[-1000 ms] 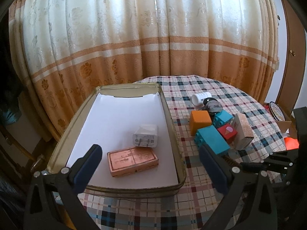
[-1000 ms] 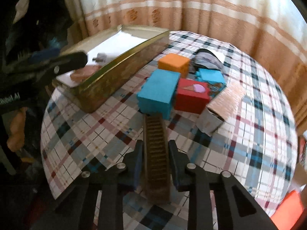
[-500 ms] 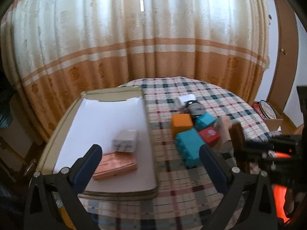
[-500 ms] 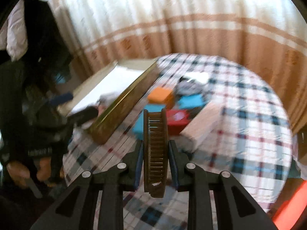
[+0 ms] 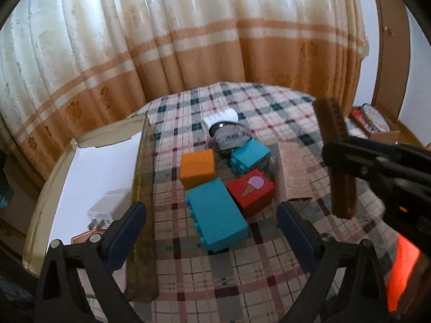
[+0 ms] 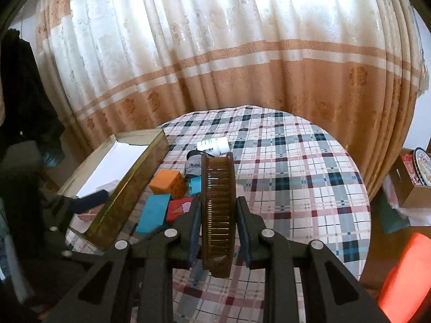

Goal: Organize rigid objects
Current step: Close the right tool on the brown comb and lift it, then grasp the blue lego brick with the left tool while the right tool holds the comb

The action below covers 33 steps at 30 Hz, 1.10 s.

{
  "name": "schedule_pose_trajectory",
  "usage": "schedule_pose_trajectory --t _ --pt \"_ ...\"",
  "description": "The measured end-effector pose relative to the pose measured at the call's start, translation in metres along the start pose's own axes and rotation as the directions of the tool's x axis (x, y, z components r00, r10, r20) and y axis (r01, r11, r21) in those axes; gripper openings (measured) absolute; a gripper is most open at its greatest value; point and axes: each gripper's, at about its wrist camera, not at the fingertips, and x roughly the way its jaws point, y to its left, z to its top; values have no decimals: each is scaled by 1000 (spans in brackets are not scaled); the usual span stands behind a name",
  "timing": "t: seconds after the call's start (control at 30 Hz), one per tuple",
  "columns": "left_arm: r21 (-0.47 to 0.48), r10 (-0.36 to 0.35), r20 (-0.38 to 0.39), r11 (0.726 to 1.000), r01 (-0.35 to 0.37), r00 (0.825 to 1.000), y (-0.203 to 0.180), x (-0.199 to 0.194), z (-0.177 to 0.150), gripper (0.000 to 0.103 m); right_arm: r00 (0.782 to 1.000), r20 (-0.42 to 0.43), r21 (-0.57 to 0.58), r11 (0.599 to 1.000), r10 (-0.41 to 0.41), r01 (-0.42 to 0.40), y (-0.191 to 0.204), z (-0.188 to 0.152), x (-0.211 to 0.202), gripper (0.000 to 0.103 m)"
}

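Observation:
My right gripper (image 6: 217,223) is shut on a brown comb (image 6: 216,202), held upright above the checked table; the left wrist view shows the comb (image 5: 334,145) and the right gripper (image 5: 350,161) at the right. My left gripper (image 5: 211,228) stands open and empty over a long teal block (image 5: 216,216). Around it lie an orange block (image 5: 198,168), a red block with an ice-cream picture (image 5: 250,191), a smaller teal block (image 5: 250,156) and a beige box (image 5: 293,175). A gold tin (image 5: 142,188) lined with white paper holds a white charger (image 5: 107,206) and a copper-coloured box (image 5: 86,238).
A white bottle (image 5: 221,118) and a grey pouch (image 5: 231,137) lie behind the blocks. The round table (image 6: 309,188) ends at a curtain (image 6: 215,53) behind. A cardboard box with a round tin (image 6: 420,172) stands on the floor at right, an orange-red thing (image 6: 404,274) nearer.
My right gripper has lifted the comb off the table and tipped it upright. The left gripper has swung right, from over the tin to over the blocks.

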Motion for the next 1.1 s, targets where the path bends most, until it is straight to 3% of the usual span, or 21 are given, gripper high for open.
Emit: schedule_pose_trajectory --t 0.33,0.5,0.6,0.67,0.73,0.8,1.1 --pt "48 87 -137 996 -81 987 -20 41 -5 100 1000 4 24 1000 5 -5 -5 0 -1 28" --pt "-12 53 -160 998 -56 986 -10 47 -2 99 1000 -11 34 999 10 -10 -5 -2 1 28" --pt "-10 26 -153 1000 -28 988 -11 46 0 87 1000 -16 36 999 14 -13 -2 -3 1 28" --pt "3 46 -140 999 -46 989 -12 45 0 78 1000 -17 36 999 16 -16 -1 -3 1 28" --pt "6 29 -139 1000 -28 990 -13 44 -1 55 1000 -15 37 999 17 -17 0 -3 0 28" --pt "-30 -32 -147 999 28 989 -9 45 -1 45 1000 -12 38 999 18 -18 1 -3 -1 28" --pt "-68 -74 -142 996 65 987 -2 41 -5 43 1000 -11 46 999 18 -18 -1 -3 -1 28"
